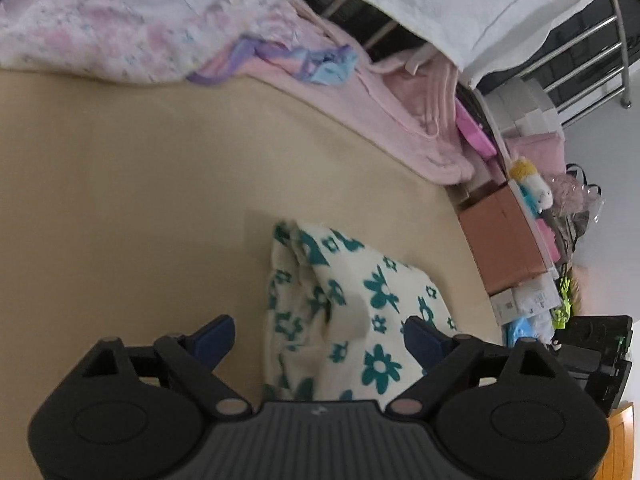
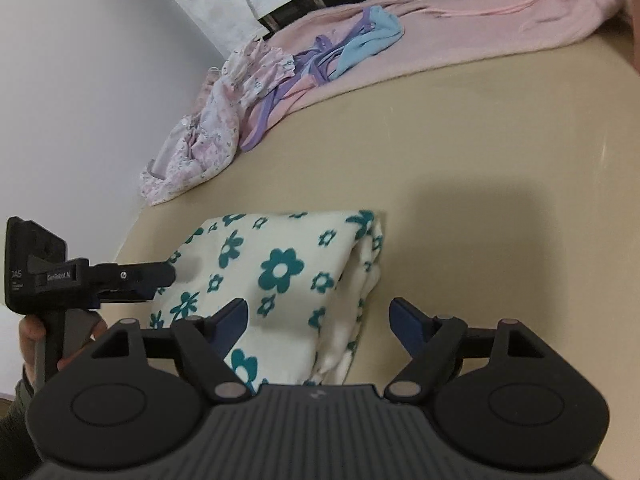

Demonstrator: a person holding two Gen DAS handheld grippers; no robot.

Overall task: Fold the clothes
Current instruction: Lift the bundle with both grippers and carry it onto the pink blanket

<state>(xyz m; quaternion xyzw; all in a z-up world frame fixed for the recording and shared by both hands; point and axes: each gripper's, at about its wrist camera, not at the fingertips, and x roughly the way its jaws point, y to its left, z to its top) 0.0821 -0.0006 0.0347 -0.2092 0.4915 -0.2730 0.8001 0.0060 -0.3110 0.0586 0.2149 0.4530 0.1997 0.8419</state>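
Flowered cloth [image 2: 280, 280] lies folded on the tan surface [image 2: 480, 152]. Left gripper [image 1: 318, 334] and right gripper [image 2: 318, 320] both spread wide, holding nothing. Pink pile [image 2: 400, 40] behind remains unfolded.

Cream fleece garment with teal flower print [image 2: 280, 276] lies folded into a thick rectangle, flat near the beige surface's [image 2: 480, 152] edge.
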